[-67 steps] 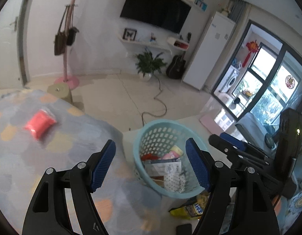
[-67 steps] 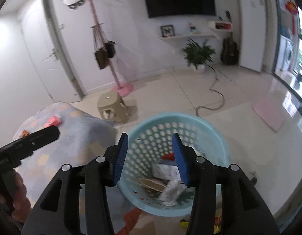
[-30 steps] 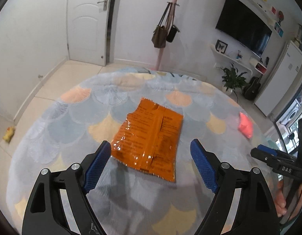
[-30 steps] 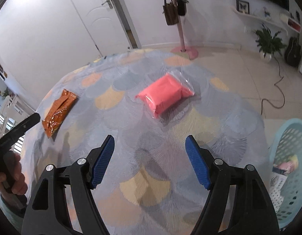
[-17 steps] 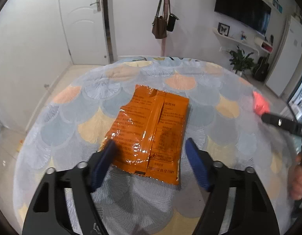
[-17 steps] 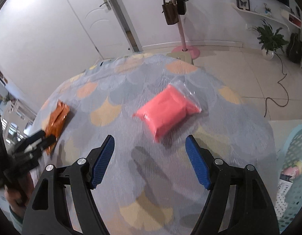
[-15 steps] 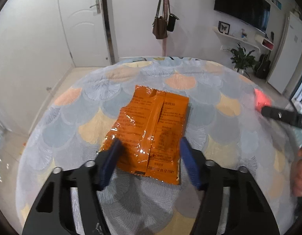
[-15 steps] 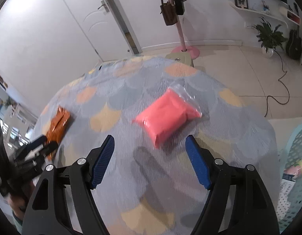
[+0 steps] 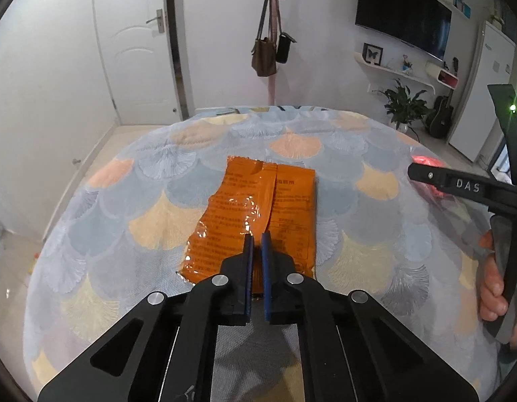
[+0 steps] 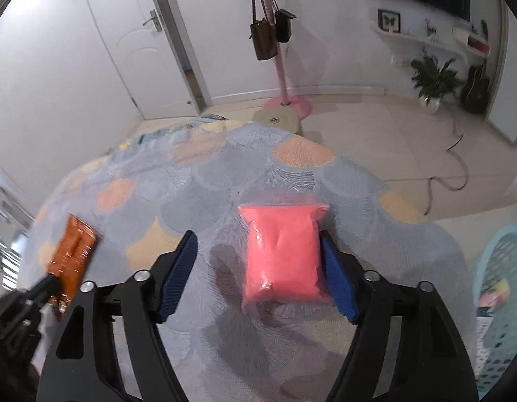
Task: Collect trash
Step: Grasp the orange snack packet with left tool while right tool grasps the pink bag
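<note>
An orange snack packet (image 9: 258, 214) lies flat on the round table with its scale-patterned cloth (image 9: 124, 234). My left gripper (image 9: 255, 244) is shut on the packet's near edge. The packet also shows at the left of the right wrist view (image 10: 72, 254). A pink plastic bag (image 10: 283, 254) lies on the cloth between the fingers of my right gripper (image 10: 258, 268), which is open around it; the bag sits against the right finger (image 10: 339, 284). The teal trash basket (image 10: 499, 301) stands on the floor at the right, with wrappers inside.
A pink coat stand (image 10: 285, 100) with hanging bags and a small stool (image 10: 278, 119) stand beyond the table. A cable (image 10: 452, 167) trails on the tiled floor. The table edge drops off at the right toward the basket.
My left gripper has closed from wide open onto the near edge of the orange packet. My right gripper has moved forward so the pink bag now lies between its open fingers.
</note>
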Action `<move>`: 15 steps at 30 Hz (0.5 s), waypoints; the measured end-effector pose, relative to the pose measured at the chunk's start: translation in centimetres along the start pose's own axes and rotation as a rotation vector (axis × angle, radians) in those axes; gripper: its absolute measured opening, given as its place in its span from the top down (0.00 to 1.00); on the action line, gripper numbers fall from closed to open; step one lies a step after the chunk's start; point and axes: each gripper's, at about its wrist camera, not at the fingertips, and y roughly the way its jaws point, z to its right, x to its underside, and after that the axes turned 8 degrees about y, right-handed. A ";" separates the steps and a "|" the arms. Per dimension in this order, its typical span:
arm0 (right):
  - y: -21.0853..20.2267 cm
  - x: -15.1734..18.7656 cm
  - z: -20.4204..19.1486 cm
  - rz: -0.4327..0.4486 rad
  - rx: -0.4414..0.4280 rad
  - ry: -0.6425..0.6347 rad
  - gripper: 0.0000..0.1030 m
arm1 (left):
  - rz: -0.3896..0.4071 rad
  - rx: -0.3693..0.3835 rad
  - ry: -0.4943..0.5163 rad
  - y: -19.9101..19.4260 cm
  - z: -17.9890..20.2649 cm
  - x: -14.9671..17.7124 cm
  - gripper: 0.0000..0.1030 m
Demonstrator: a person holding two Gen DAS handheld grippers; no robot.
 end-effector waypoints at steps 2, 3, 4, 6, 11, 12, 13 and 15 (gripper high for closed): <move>-0.2 0.2 0.1 0.007 0.016 -0.003 0.46 | 0.039 0.011 -0.012 -0.8 -0.1 0.1 0.99; -0.2 0.4 0.1 0.011 0.027 -0.008 0.53 | 0.055 0.019 -0.018 -1.0 -0.3 0.0 0.99; -0.2 0.5 0.0 0.015 0.039 -0.015 0.58 | 0.067 0.026 -0.028 -1.2 -0.5 0.1 1.00; -0.3 0.7 -0.2 0.018 0.033 -0.034 0.65 | 0.087 0.045 -0.049 -1.5 -0.9 0.1 1.00; -2.1 1.4 -0.3 0.073 -0.072 -0.061 0.66 | 0.128 0.102 -0.066 -2.5 -0.9 -0.1 1.00; -2.6 1.7 -0.2 0.080 -0.096 -0.065 0.67 | 0.133 0.105 -0.067 -2.6 -0.8 -0.2 1.00; -3.0 1.9 0.0 0.080 -0.105 -0.066 0.67 | 0.140 0.115 -0.069 -3.0 -0.5 -0.2 1.00; -3.8 2.1 0.3 0.080 -0.128 -0.058 0.67 | 0.155 0.138 -0.072 -3.8 0.1 -0.4 1.00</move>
